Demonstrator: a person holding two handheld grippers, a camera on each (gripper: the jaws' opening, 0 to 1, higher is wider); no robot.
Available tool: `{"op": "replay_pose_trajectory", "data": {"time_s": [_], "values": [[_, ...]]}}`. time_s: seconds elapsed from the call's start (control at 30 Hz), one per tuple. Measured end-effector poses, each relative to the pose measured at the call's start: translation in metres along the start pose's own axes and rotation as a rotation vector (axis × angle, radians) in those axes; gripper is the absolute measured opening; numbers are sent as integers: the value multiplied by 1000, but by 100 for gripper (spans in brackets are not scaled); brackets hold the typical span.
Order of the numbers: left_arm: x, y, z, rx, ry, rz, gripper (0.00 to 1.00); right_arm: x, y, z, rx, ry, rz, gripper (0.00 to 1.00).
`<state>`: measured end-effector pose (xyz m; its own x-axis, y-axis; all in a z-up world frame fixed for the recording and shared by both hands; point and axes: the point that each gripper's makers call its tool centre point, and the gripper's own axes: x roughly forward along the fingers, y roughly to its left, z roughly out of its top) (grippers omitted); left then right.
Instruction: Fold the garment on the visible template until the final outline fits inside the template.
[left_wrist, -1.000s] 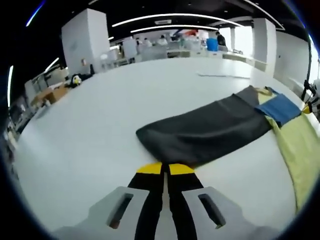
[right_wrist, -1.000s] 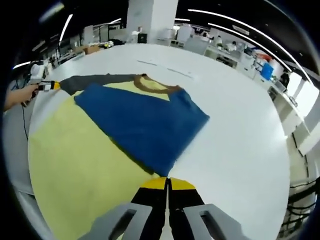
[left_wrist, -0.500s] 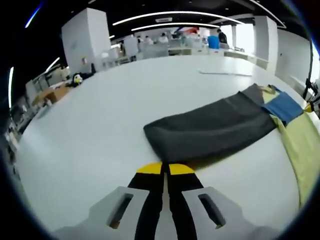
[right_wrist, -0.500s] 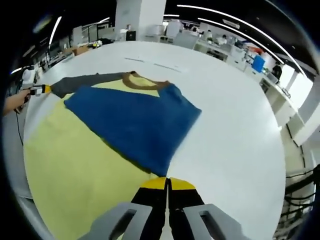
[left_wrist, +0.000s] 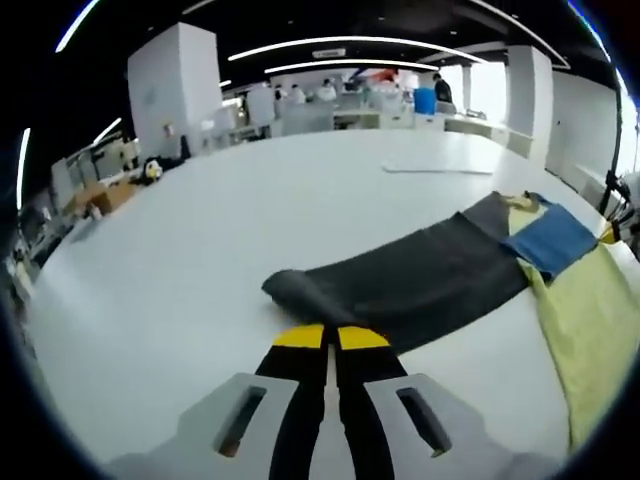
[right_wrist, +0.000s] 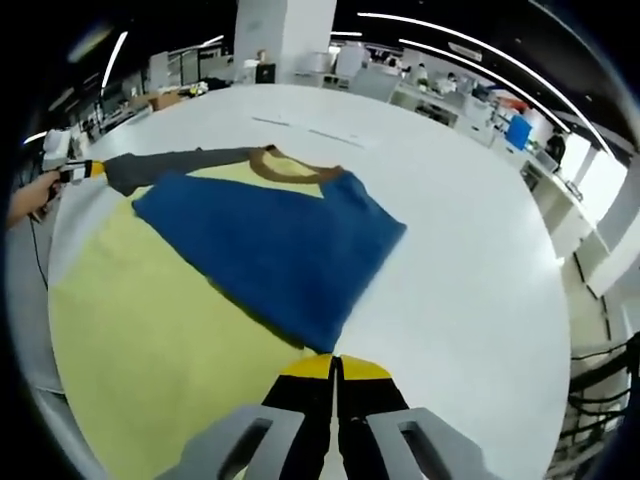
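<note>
Left gripper view, as I see it from the console: my left gripper (left_wrist: 331, 338), yellow-tipped black jaws pressed together, sits at the near edge of a long dark grey fabric sleeve (left_wrist: 410, 287), whose cuff end (left_wrist: 292, 293) is curled up and over just beside the tips. Whether cloth is pinched between them I cannot tell. The sleeve runs away to the right across a broad white table (left_wrist: 200, 240), joining a pale yellow garment body (left_wrist: 590, 320) with a blue folded panel (left_wrist: 550, 238) lying on it.
</note>
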<state>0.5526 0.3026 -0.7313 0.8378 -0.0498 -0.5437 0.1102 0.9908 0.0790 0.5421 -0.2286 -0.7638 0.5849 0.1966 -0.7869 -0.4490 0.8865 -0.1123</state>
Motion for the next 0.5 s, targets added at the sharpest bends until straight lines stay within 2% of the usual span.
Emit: {"op": "replay_pose_trajectory", "data": {"time_s": [0.27,0.4,0.5], "values": [[12,-40,18,57,-32,-87,0,-5,5,-1,18,-6,-1,0],[18,-55,17,74,-17,-113,0,-7,7,0,36,-14,2,0],[23,-67,10,114,11,-119,0,-8,8,1,41,-18,4,0]]}}
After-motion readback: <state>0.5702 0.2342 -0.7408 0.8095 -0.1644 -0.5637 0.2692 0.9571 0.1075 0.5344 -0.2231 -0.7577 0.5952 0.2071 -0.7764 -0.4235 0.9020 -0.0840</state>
